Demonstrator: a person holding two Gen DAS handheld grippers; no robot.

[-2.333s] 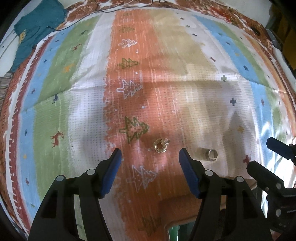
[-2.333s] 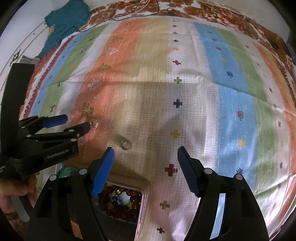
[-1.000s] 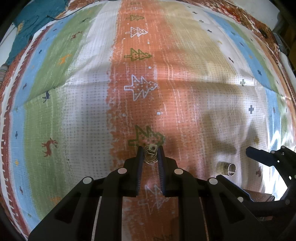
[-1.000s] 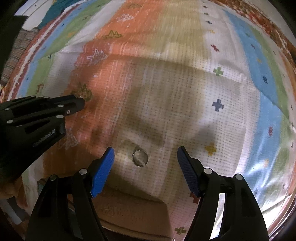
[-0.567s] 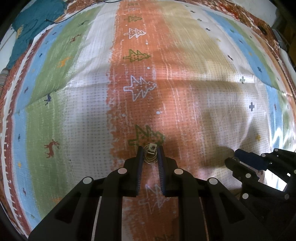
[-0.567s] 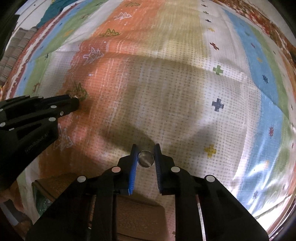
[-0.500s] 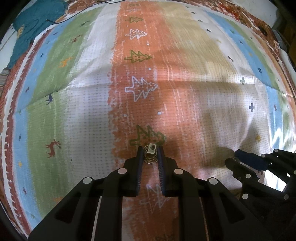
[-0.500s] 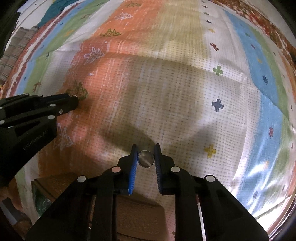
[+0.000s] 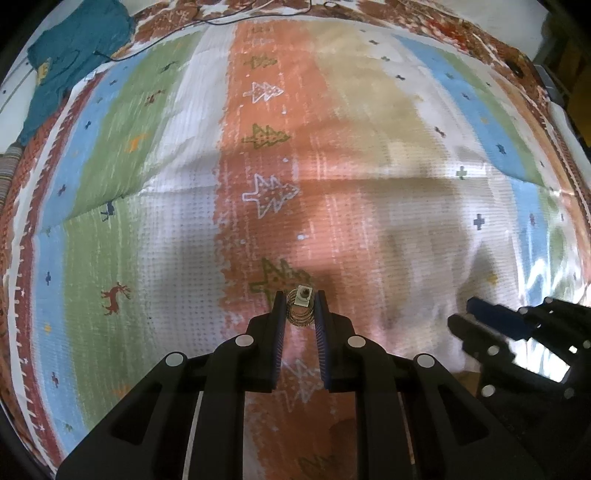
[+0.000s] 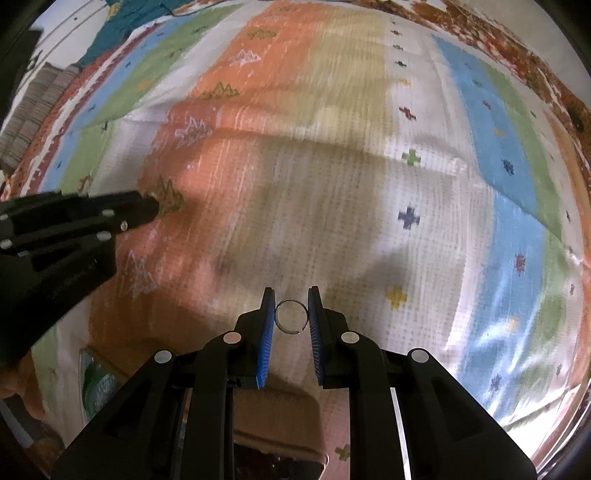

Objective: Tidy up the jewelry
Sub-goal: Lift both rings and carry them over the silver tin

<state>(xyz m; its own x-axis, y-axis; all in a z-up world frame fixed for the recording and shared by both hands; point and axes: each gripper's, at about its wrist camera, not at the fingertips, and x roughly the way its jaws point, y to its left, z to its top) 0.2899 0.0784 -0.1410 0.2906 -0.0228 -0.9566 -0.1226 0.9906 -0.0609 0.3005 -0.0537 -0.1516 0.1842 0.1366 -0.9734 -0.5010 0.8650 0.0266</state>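
My left gripper (image 9: 300, 309) is shut on a gold coiled ring (image 9: 300, 311) with a small square top, held just above the striped cloth (image 9: 184, 206). My right gripper (image 10: 291, 316) is shut on a thin silver ring (image 10: 290, 316), also lifted a little off the cloth (image 10: 424, 258). The right gripper shows at the right edge of the left wrist view (image 9: 491, 325). The left gripper shows at the left of the right wrist view (image 10: 151, 212). Part of a tan jewelry box (image 10: 273, 417) lies under the right gripper's fingers.
The cloth covers the whole surface with orange, green, blue and white stripes. A teal garment (image 9: 70, 59) and a thin black cable (image 9: 221, 18) lie at the far left. A folded striped fabric (image 10: 33, 110) lies at the left edge.
Both grippers closed on their rings and have lifted them slightly. The right gripper has tilted and moved back over the box.
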